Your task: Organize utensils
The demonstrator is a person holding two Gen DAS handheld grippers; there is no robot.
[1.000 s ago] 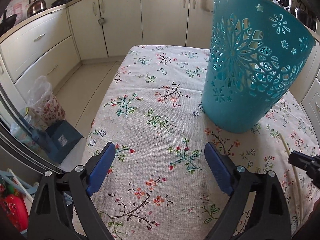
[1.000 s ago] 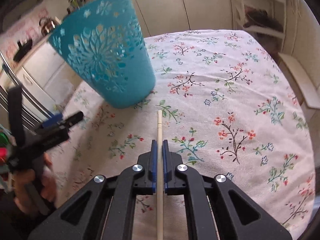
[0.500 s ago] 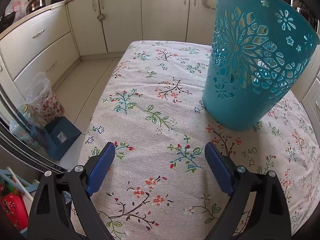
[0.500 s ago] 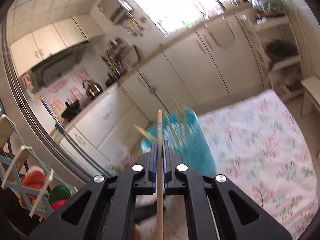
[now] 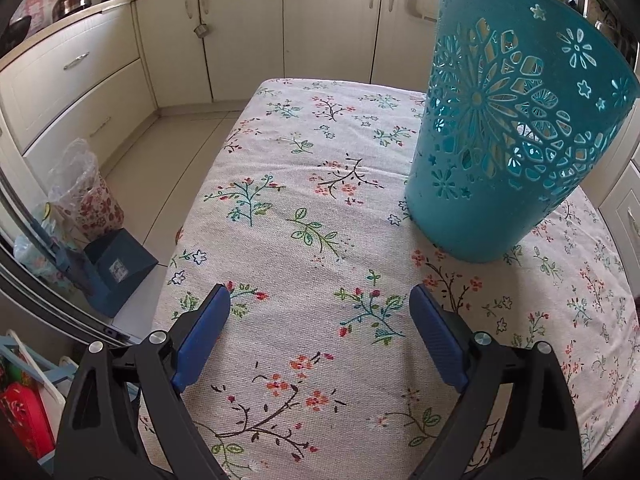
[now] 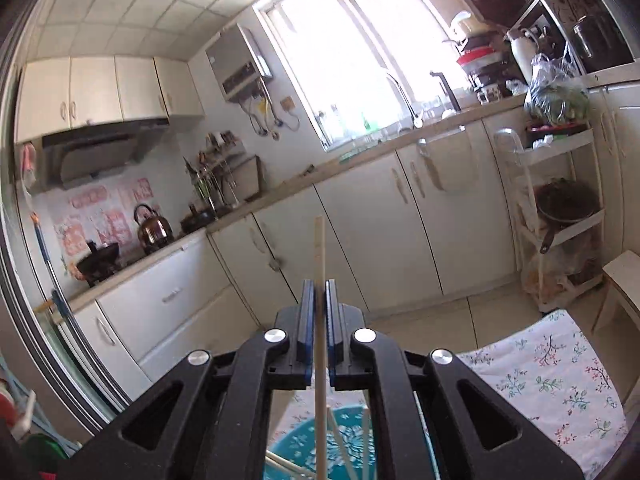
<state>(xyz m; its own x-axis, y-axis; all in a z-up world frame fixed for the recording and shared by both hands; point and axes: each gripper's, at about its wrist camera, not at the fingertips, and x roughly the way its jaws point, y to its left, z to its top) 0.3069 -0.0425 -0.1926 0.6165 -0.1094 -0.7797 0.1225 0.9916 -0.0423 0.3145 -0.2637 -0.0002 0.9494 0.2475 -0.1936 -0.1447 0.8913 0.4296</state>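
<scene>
A teal cut-out basket [image 5: 508,132] stands on the floral tablecloth [image 5: 312,208] at the right in the left wrist view. My left gripper [image 5: 320,320] is open and empty, low over the cloth in front of the basket. My right gripper [image 6: 319,296] is shut on a pale wooden chopstick [image 6: 319,248], held upright and pointing at the kitchen wall. Below its fingers I see the basket's inside [image 6: 352,444] with a few chopsticks [image 6: 340,440] leaning in it. The held chopstick's lower end runs down toward the basket.
Cream cabinets [image 5: 240,32] and a worktop with a kettle [image 6: 154,232] ring the room. A shelf rack [image 6: 560,216] stands at the right. A blue dustpan [image 5: 116,268] and a plastic bag [image 5: 84,192] sit on the floor left of the table.
My right gripper has lifted the chopstick off the table, tilted it upright and come over the basket. My left gripper has shifted only slightly.
</scene>
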